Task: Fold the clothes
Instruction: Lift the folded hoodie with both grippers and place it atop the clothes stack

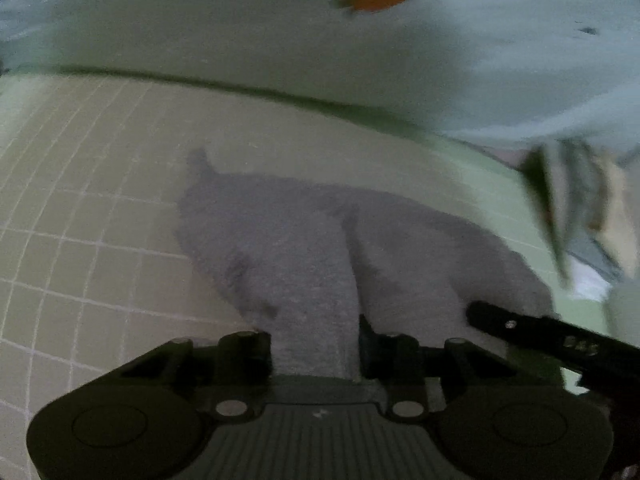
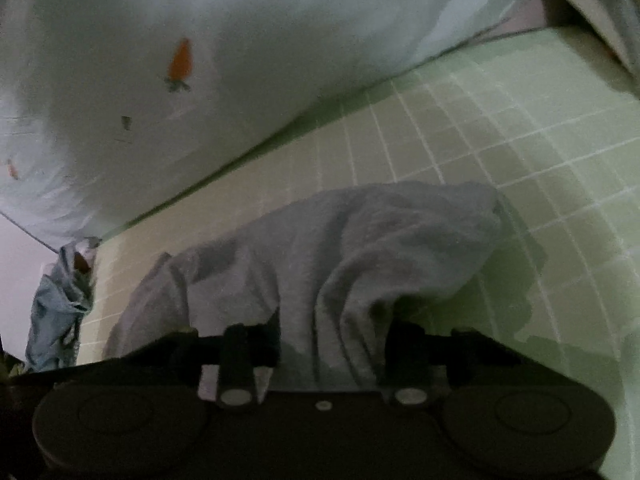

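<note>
Both your left gripper [image 1: 316, 354] and right gripper [image 2: 328, 352] have jaws clamped on one edge of the grey garment [image 1: 320, 248], raised off the green gridded mat [image 1: 80, 200] so it can drape for folding.

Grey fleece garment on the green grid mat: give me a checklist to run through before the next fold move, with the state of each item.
1. Left gripper has the grey fleece garment between its fingers: ok, cloth fills the gap.
2. Right gripper has the garment too: ok, cloth bunches between its fingers.
3. Firmness of both grips: cannot tell.
4. Garment lying flat: not ok, it is humped and creased in the right wrist view.
5. Bare green grid mat beyond the garment: ok.
6. White carrot-print bedding apart from the garment: ok, mat shows between them.
</note>
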Available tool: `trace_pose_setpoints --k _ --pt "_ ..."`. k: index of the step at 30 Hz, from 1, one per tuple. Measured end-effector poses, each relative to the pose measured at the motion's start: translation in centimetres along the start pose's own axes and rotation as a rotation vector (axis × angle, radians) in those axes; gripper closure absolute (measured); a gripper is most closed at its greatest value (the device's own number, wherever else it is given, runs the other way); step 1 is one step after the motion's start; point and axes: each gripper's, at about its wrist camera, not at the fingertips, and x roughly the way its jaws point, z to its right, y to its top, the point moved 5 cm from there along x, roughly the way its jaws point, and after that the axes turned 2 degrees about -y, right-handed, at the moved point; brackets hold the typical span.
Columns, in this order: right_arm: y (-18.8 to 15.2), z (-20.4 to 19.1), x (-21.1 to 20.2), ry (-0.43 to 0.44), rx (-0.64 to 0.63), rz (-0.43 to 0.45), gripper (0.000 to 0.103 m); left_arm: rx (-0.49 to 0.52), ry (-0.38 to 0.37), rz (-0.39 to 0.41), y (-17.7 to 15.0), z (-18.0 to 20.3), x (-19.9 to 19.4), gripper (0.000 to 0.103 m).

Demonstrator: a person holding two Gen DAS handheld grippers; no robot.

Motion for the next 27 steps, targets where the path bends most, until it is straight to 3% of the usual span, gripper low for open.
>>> trace_pose_setpoints --k 7,12,16,22,27 --pt "-1.5 2.0 -9.2 -0.051 0.082 0.146 0.071 0.132 -0.166 0.01 -0.4 6.4 -2.6 0.067" --pt "-1.5 6.1 -16.9 -0.143 0.188 0.282 0.071 0.24 -0.317 0.02 -0.1 13.8 -3.1 0.067" --pt "-0.6 10.5 -22.2 -0.202 0.228 0.382 0.071 0.297 -0.372 0.051 -0.9 20.1 -2.8 0.067" --pt "3.6 18.6 -26.3 -0.199 0.214 0.457 0.072 0.324 -0.383 0.133 -0.5 29.5 -0.9 0.067" --pt "10.1 24.6 -28.3 -0.195 0.107 0.498 0.072 0.312 -0.417 0.206 2.9 36.7 1.4 0.067"
